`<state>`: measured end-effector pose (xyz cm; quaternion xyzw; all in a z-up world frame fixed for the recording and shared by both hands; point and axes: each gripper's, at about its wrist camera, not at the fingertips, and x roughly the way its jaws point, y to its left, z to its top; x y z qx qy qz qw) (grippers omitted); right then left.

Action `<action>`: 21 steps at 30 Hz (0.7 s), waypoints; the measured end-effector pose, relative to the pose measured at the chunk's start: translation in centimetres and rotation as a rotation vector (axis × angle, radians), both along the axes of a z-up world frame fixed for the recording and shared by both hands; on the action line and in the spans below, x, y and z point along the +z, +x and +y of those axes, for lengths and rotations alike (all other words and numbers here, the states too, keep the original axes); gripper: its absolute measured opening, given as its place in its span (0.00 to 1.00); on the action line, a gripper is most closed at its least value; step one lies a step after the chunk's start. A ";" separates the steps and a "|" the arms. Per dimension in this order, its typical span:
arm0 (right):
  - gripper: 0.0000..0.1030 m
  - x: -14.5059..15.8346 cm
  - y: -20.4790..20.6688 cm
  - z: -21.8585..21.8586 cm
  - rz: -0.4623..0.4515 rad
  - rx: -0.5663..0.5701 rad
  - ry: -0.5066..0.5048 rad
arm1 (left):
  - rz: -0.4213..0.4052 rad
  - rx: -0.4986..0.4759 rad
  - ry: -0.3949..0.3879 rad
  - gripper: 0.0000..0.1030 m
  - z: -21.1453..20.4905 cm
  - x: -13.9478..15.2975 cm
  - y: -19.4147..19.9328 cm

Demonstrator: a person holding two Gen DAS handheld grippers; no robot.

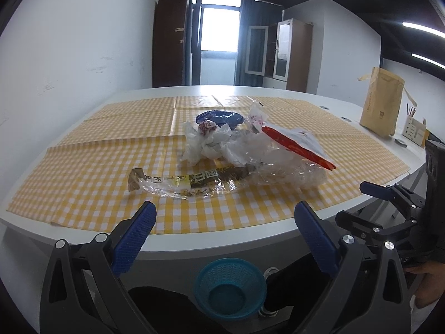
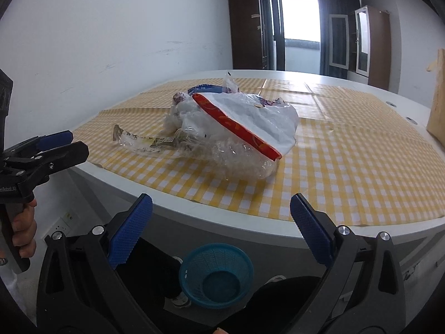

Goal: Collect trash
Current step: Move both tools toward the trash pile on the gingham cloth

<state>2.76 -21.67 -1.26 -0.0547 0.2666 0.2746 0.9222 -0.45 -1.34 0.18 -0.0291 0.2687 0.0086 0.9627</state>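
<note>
A heap of trash lies on the yellow checked tablecloth (image 1: 97,150): a long clear printed wrapper (image 1: 180,185), crumpled white plastic (image 1: 208,144), a blue wrapper (image 1: 219,118), bubble wrap (image 1: 292,175) and a white bag with a red strip (image 1: 297,147). The heap shows in the right wrist view too, with the white bag (image 2: 250,114) on top. A teal mesh basket (image 1: 230,289) (image 2: 215,274) stands on the floor below the table edge. My left gripper (image 1: 225,214) is open and empty, short of the table edge. My right gripper (image 2: 221,206) is open and empty too, beside it.
A brown paper bag (image 1: 382,103) stands at the table's far right, with a small pen holder (image 1: 415,128) beyond it. The white table (image 2: 194,211) curves along its near edge. A hand (image 2: 23,231) grips the left tool. Dark-clothed legs sit by the basket.
</note>
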 end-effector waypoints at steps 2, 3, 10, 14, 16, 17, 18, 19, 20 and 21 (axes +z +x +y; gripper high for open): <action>0.92 0.0 0.1 0.1 0.003 0.002 0.001 | 0.010 0.006 -0.005 0.95 0.2 -0.2 0.1; 0.92 0.0 0.1 0.1 0.004 0.001 0.003 | 0.012 0.008 -0.008 0.95 0.2 -0.2 0.2; 0.92 0.1 0.4 -0.6 0.017 -0.008 0.016 | 0.020 0.020 -0.035 0.95 0.6 -0.7 0.2; 0.92 0.2 0.5 -1.2 0.027 -0.017 0.025 | 0.020 0.030 -0.061 0.95 0.9 -0.6 0.1; 0.92 0.1 0.4 -1.4 0.037 -0.015 0.034 | 0.022 0.035 -0.072 0.95 0.9 -0.8 -0.2; 0.92 0.0 0.4 -1.3 0.047 -0.009 0.037 | 0.026 0.039 -0.078 0.95 0.9 -1.0 -0.3; 0.92 -0.1 0.4 -1.1 0.053 0.000 0.037 | 0.029 0.042 -0.089 0.95 1.0 -1.2 -0.3; 0.92 -0.1 0.4 -1.1 0.056 0.003 0.037 | 0.033 0.043 -0.100 0.95 1.0 -1.4 -0.4; 0.92 -0.2 0.3 -1.0 0.053 -0.002 0.032 | 0.045 0.042 -0.111 0.95 1.0 -1.6 -0.4; 0.92 -0.2 0.2 -1.1 0.052 -0.003 0.027 | 0.053 0.038 -0.115 0.95 0.9 -1.7 -0.4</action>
